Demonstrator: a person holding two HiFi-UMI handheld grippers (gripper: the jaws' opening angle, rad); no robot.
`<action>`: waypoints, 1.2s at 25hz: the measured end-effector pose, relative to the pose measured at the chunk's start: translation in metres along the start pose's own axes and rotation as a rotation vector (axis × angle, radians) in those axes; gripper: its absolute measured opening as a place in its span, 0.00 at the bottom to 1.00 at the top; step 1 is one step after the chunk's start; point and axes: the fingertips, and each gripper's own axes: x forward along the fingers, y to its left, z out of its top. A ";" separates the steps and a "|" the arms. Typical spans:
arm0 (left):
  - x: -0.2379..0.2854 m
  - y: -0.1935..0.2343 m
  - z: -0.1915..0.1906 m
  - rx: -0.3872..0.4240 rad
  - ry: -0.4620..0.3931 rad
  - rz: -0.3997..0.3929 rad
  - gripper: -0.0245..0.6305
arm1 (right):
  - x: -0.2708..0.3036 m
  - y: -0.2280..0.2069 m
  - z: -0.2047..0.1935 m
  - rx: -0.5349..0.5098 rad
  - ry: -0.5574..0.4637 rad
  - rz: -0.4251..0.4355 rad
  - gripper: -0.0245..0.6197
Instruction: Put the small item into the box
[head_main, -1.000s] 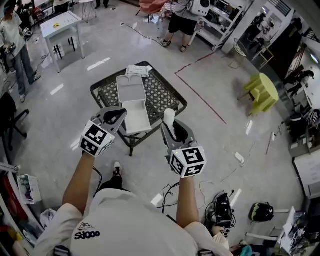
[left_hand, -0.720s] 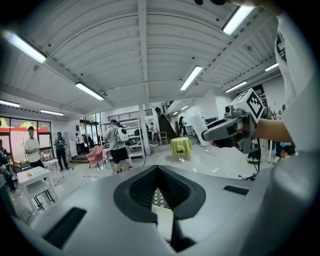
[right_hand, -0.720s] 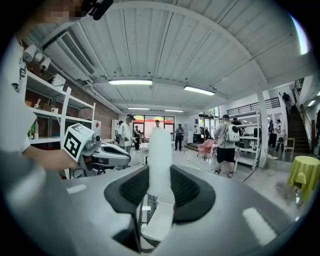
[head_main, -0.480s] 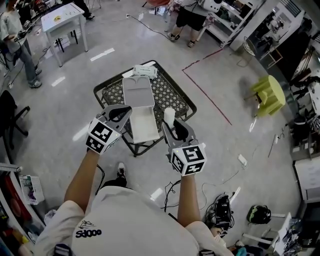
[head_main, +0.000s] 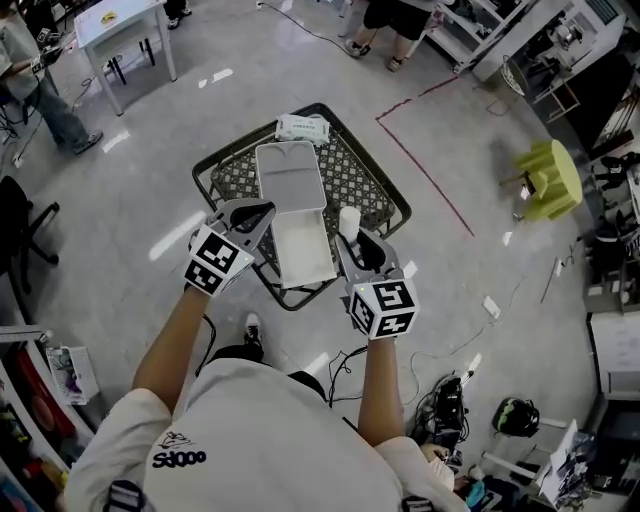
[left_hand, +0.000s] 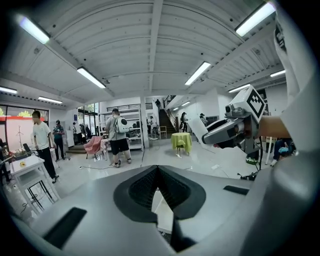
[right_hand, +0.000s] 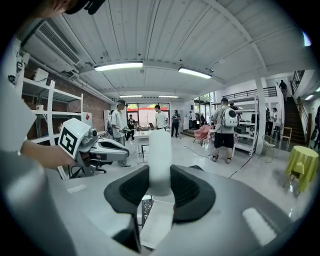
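An open white clamshell box (head_main: 300, 215) lies on a black mesh table (head_main: 375, 195), its lid toward the far side. My right gripper (head_main: 352, 240) is shut on a small white cylinder (head_main: 349, 221), held upright just right of the box's tray. In the right gripper view the cylinder (right_hand: 160, 160) stands between the dark pads (right_hand: 131, 189), with the box (right_hand: 157, 225) below. My left gripper (head_main: 262, 210) hovers at the box's left edge, its tips together and nothing between them. In the left gripper view the left gripper (left_hand: 157, 170) shows the box (left_hand: 164, 216) under it.
A white packet (head_main: 303, 127) lies at the table's far edge. A red tape line (head_main: 425, 170) crosses the floor to the right, near a yellow stool (head_main: 548, 178). A white table (head_main: 118, 22) and people stand farther off. Cables (head_main: 345, 365) lie by my feet.
Both grippers have moved forward and a little down, from the table's near edge to either side of the box. The cylinder stays in the right gripper.
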 end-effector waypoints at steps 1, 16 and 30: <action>0.001 0.006 -0.003 -0.008 0.002 0.001 0.04 | 0.005 -0.001 -0.001 0.003 0.004 -0.006 0.25; 0.031 0.016 -0.059 -0.101 0.123 0.037 0.04 | 0.059 -0.024 -0.048 -0.038 0.142 0.067 0.25; 0.044 0.022 -0.102 -0.222 0.214 0.201 0.04 | 0.108 -0.046 -0.114 -0.056 0.283 0.233 0.25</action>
